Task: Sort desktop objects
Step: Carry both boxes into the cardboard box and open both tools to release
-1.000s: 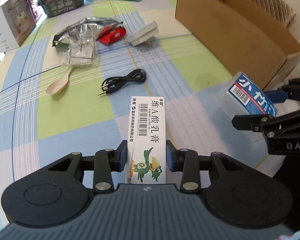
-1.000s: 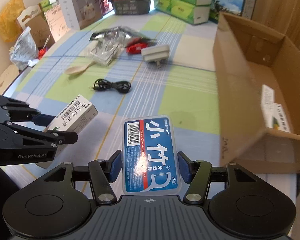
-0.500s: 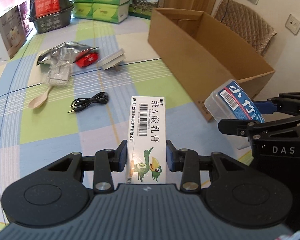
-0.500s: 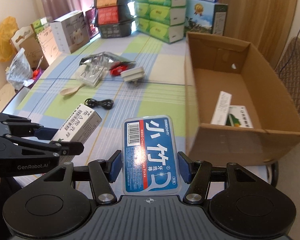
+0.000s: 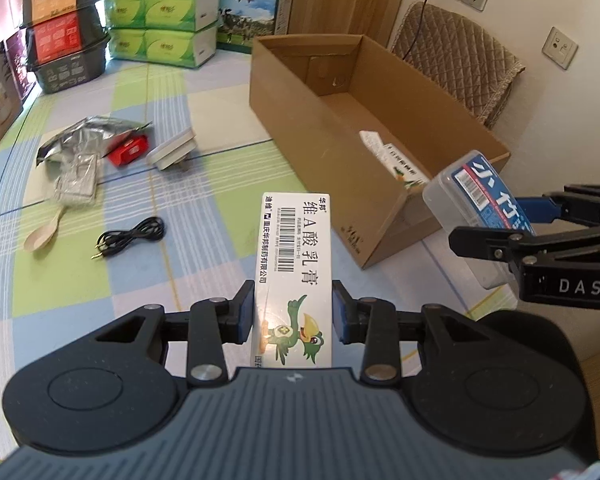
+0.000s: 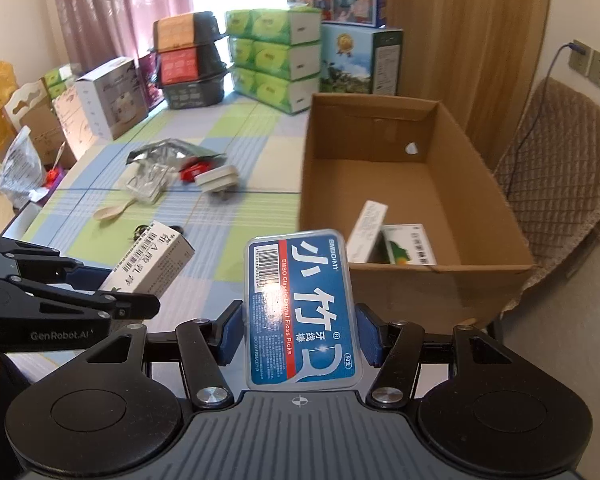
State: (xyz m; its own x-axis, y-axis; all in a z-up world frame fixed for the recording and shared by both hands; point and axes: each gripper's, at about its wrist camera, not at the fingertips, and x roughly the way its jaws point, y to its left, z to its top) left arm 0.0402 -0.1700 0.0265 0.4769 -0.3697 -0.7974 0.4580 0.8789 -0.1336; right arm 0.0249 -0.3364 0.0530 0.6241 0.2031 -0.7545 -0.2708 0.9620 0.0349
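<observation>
My left gripper [image 5: 293, 310] is shut on a white ointment box [image 5: 296, 256] with a barcode and a green bird picture, held high above the table. My right gripper [image 6: 299, 332] is shut on a clear dental floss pick case [image 6: 302, 308] with a blue label. Each gripper shows in the other's view: the right one [image 5: 540, 236] holding the floss case [image 5: 476, 208], the left one [image 6: 60, 292] holding the ointment box [image 6: 148, 264]. An open cardboard box [image 6: 380, 168] stands ahead to the right, with two small cartons [image 6: 388, 236] inside.
On the checked tablecloth [image 5: 204, 184] lie a black audio cable [image 5: 128, 238], a pale spoon [image 5: 44, 234], a foil bag [image 5: 88, 136], a clear pack [image 5: 78, 182], a red item [image 5: 130, 150] and a white adapter [image 5: 172, 150]. Tissue packs [image 6: 276, 56] and boxes line the far edge. A padded chair [image 6: 560, 184] stands right.
Both grippers have risen and tilted back with their items still held. The table looks farther below and the inside of the cardboard box has come into view.
</observation>
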